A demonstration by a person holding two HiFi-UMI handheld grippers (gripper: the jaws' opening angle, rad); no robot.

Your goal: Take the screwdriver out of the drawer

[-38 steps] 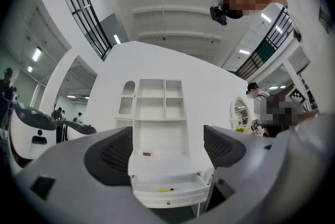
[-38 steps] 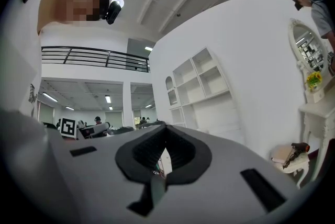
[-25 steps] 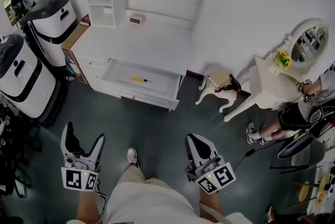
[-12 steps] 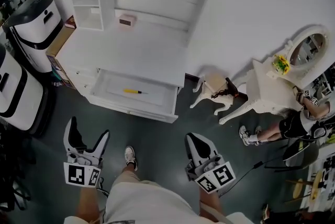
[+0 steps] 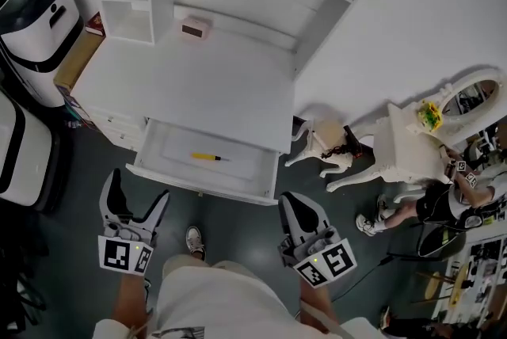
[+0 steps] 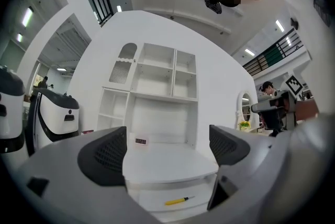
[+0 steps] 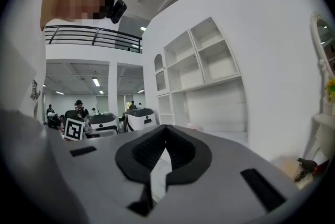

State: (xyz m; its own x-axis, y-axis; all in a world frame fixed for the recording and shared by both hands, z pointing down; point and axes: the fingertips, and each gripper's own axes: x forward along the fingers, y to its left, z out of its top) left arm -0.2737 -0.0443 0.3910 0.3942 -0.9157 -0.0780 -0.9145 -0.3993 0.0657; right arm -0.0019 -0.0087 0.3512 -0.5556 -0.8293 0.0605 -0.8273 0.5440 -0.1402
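The drawer stands pulled out under the white desk at your 12 o'clock. The yellow-handled screwdriver lies flat on its floor, tip pointing toward 3 o'clock. Your left gripper hangs just short of the drawer front, jaws spread wide with nothing between them; from it the screwdriver is at about 1 o'clock. Your right gripper sits near the drawer's right corner, jaws pressed together and empty, with the screwdriver at about 10 o'clock. A small box rests at the back of the desk.
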